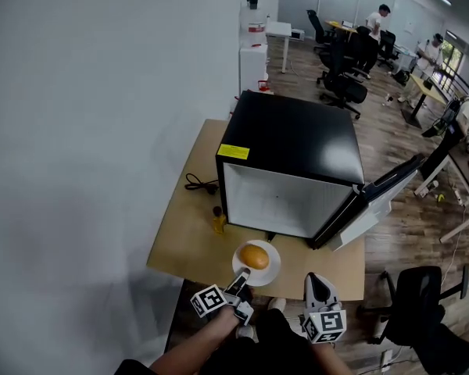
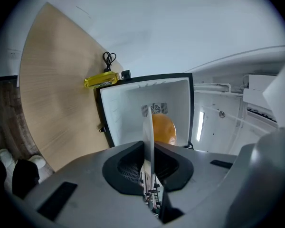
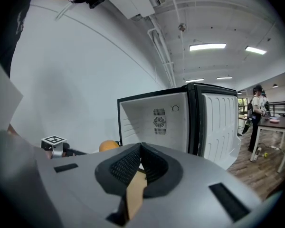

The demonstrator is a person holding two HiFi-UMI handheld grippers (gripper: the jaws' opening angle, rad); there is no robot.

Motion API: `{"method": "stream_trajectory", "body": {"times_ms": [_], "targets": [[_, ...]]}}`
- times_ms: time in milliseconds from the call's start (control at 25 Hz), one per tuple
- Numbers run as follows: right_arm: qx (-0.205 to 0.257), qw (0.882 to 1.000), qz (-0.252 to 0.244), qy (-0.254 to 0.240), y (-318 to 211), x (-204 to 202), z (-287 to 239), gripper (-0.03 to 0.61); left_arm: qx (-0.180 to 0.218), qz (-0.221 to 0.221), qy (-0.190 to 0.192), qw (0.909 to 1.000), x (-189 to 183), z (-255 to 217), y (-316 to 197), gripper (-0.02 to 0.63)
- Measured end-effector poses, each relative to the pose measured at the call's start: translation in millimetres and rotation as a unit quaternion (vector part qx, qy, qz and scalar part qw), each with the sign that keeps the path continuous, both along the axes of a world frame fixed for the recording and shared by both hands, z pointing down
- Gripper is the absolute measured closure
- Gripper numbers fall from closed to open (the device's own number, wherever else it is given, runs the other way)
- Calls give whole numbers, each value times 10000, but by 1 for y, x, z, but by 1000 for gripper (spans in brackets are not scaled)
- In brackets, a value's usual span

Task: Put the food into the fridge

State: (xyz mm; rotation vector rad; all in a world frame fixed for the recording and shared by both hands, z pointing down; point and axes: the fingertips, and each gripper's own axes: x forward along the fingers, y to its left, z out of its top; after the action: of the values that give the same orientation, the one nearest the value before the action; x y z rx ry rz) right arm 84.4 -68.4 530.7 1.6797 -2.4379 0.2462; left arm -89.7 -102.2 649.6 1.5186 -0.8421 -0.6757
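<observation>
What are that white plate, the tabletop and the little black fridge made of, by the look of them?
The plate looks like glazed ceramic or hard plastic: a thin, smooth white rim. The tabletop appears to be light wood or wood-look laminate, matte, with faint grain lines. The fridge seems painted metal outside, smooth black with a soft sheen, and moulded white plastic inside.

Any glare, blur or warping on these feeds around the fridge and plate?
Head view: evenly lit, sharp; fisheye bows the fridge. Left gripper view: strong fisheye, black corners, plate seen edge-on as a thin sliver. Right gripper view: bright ceiling lights, fridge interior free of glare.
</observation>
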Motion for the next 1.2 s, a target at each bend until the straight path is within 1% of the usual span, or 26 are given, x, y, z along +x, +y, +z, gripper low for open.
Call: {"method": "stream_trajectory", "body": {"times_ms": [120, 240, 400, 720, 920, 1200], "targets": [[0, 10000, -54, -45, -16, 2, 3, 518, -40, -60, -62, 10000, 3, 6, -20, 586], [23, 9999, -100, -119, -35, 1, 6, 518, -63, -126, -7, 9999, 6, 12, -40, 586], [15, 9996, -226, -158, -65, 0, 10, 518, -7, -47, 61, 10000, 19, 22, -76, 584], [-31, 9992, -378, -148, -134, 3, 18, 518, -24, -47, -7, 10000, 29, 46, -144, 586], [-183, 9990, -391, -108, -164, 8, 31, 518, -41, -216, -29, 9998, 29, 59, -174, 586], [-388, 9982, -417, -203, -198, 8, 50, 518, -67, -241, -64, 9997, 30, 82, -213, 586]]}}
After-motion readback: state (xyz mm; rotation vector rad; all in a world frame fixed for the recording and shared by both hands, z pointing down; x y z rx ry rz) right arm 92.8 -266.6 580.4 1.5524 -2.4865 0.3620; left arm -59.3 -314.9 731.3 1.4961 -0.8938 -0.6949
